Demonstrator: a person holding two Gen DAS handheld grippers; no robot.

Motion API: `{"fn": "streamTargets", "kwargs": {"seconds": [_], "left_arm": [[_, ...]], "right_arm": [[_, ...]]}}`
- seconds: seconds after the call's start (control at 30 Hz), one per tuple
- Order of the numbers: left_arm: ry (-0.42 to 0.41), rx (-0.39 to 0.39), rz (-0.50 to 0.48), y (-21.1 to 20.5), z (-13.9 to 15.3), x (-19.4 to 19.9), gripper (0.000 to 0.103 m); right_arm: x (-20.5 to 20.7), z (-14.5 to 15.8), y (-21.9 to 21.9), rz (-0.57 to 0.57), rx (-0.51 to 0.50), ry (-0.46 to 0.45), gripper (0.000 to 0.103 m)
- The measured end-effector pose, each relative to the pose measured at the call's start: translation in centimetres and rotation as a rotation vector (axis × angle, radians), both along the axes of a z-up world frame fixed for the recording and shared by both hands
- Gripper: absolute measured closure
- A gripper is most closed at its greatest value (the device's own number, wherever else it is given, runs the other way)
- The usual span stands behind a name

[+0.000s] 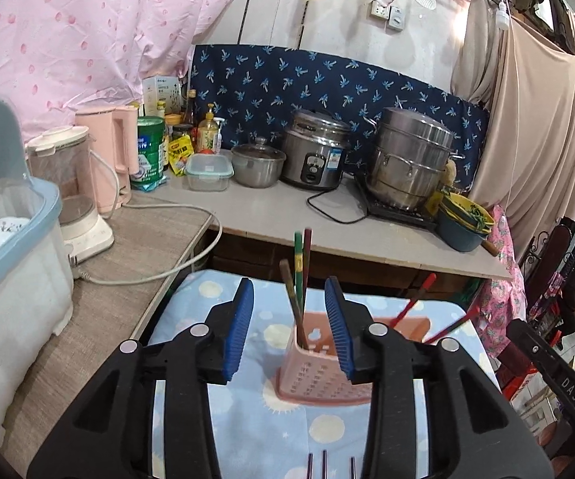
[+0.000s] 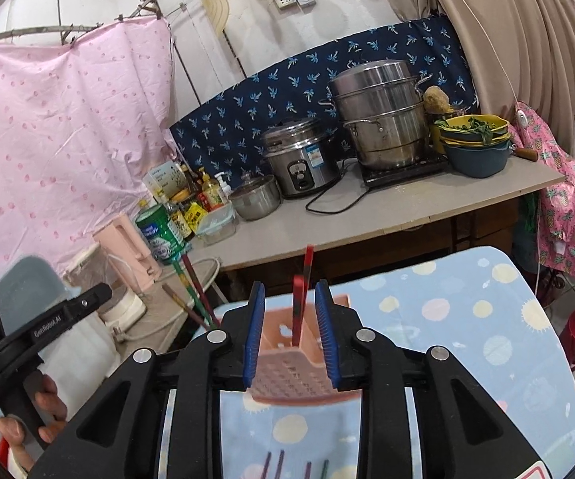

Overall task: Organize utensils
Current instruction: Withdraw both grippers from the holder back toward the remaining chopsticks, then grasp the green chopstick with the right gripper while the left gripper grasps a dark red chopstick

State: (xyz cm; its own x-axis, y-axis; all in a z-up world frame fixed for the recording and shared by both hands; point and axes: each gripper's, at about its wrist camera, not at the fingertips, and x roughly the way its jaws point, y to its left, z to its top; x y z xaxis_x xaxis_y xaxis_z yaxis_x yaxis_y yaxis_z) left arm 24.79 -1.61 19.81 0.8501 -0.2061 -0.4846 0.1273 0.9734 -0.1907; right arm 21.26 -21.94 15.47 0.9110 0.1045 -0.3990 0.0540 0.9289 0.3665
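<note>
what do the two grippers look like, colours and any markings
Both the left gripper and right gripper have matte black plastic frames with silver round rivets and blue ribbed finger pads. White lettering on the handheld bodies reads "GenRobot.AI" and "DAS". A bare hand grips the left one; no cables show.

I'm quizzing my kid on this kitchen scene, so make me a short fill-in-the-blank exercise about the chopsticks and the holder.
1. The utensil holder on the dotted cloth is ____ in colour.
2. The pads of the right gripper are ____ in colour.
3. Chopsticks stand in the holder, while more lie on the ____ near the left gripper.
4. The rice cooker sits between a lidded pot and a tall steel ____.

Missing words: pink; blue; cloth; steamer
</note>
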Motion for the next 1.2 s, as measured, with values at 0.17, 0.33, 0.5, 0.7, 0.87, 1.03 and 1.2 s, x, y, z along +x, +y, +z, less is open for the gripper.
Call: {"fn": "streamTargets", "kwargs": {"seconds": [0.17,0.33,0.5,0.7,0.87,1.03,1.2], "left_arm": [[0.040,0.029,-0.005,0.7,-2.4,-2.1,0.068],[0.098,0.054,-0.013,1.1,-5.7,-4.4,0.068],[0.158,0.083,-0.034,1.1,-9.1,-7.0,0.068],[0.233,0.130,-0.040,0.8,-13.1,-9.8,0.068],[0.290,0.136,-0.040,1.0,-15.8,-11.8,0.068],[0.341,0.139,-0.049,1.1,-18.0,-13.5,0.068],[0.379,0.147,-0.061,1.0,-19.7,-14.9,0.068]], "right_arm": [[-2.8,-2.0,1.1,0.001,-0.047,0.046,0.075],[-5.6,-4.6,1.7,0.004,-0.052,0.105,0.075],[-8.4,-7.5,3.0,0.001,-0.092,0.165,0.073],[-11.6,-11.1,4.9,0.014,-0.142,0.235,0.073],[-13.6,-14.6,6.0,0.033,-0.130,0.309,0.073],[-15.5,-17.7,7.3,0.058,-0.123,0.374,0.073],[-16.8,-19.0,8.5,0.073,-0.140,0.396,0.073]]}}
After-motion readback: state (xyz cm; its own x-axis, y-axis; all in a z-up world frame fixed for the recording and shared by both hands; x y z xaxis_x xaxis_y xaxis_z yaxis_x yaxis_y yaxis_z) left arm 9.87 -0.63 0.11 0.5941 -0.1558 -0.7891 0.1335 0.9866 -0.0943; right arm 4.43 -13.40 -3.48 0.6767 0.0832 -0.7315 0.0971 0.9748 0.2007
